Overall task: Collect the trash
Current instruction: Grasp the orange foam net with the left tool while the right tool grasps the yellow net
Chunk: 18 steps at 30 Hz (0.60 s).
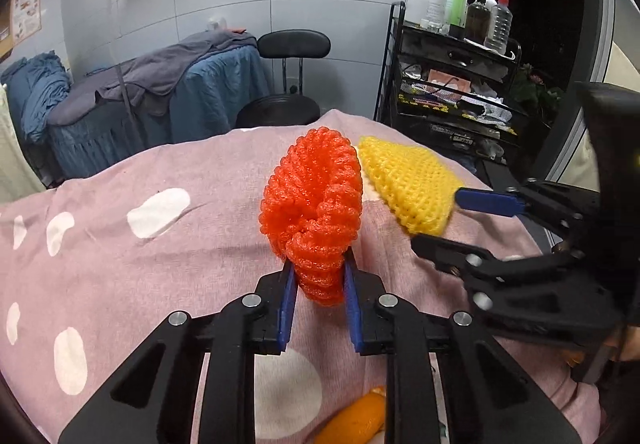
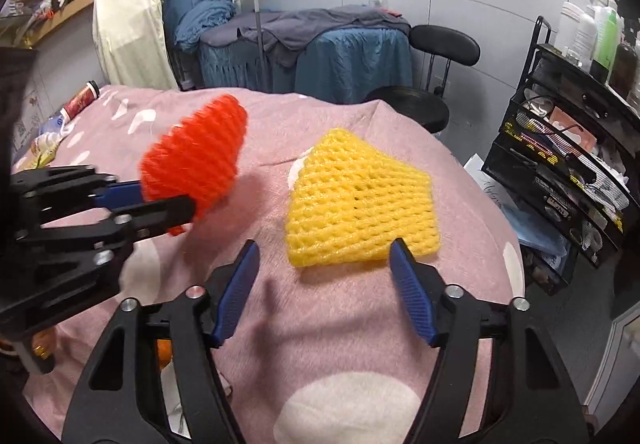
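Note:
An orange-red foam fruit net [image 1: 316, 191] stands up off the pink spotted blanket [image 1: 160, 264], and my left gripper [image 1: 319, 264] is shut on its lower end, blue pads pressing both sides. In the right wrist view the same net [image 2: 200, 151] is lifted by the left gripper [image 2: 168, 199]. A yellow foam net [image 2: 360, 203] lies flat on the blanket [image 2: 340, 324]. My right gripper [image 2: 325, 248] stands open at its near edge, one finger on each side, pads not pressing. From the left wrist view the right gripper [image 1: 436, 219] brackets the yellow net's [image 1: 404, 179] corner.
An orange peel [image 1: 352, 420] lies on the blanket near me. A can [image 2: 82, 99] and wrappers [image 2: 44, 139] sit at the blanket's far left. A black trolley [image 2: 560, 183] with bottles stands right; a black chair [image 2: 432, 55] and a blue-draped bed [image 2: 320, 55] stand behind.

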{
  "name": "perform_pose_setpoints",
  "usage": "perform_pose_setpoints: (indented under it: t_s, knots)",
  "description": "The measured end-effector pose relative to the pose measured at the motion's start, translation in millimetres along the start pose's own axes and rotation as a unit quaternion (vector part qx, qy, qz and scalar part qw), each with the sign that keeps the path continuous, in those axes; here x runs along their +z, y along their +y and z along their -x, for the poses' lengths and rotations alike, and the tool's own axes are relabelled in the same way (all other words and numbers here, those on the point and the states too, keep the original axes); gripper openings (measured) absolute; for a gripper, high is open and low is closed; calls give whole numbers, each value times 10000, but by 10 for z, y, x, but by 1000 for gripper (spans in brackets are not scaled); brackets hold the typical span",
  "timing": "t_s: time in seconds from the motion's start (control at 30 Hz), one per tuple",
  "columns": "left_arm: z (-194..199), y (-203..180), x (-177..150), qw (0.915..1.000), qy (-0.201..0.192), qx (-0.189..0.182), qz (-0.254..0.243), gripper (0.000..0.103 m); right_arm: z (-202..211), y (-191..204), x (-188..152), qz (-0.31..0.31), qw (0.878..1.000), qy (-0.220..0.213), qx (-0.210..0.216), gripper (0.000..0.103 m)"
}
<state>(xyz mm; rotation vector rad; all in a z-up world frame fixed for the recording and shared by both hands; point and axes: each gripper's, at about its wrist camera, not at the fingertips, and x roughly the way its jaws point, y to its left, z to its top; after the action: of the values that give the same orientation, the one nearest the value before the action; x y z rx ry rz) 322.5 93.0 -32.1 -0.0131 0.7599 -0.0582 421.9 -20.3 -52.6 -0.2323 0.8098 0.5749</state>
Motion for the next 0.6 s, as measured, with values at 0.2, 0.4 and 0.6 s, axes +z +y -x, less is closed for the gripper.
perform_pose_setpoints:
  t_s: [0.2, 0.4, 0.6]
  knots:
    - [90, -47, -62, 10000, -61, 10, 18, 22, 86, -56, -39, -188, 9998, -57, 73, 14]
    - [292, -119, -170, 9999, -148, -42, 58, 22, 361, -143, -131, -591, 9977, -280, 159, 12]
    - [601, -253, -284, 9992, -352, -178, 100, 22, 878, -90, -322, -705, 9952, -640, 215, 12]
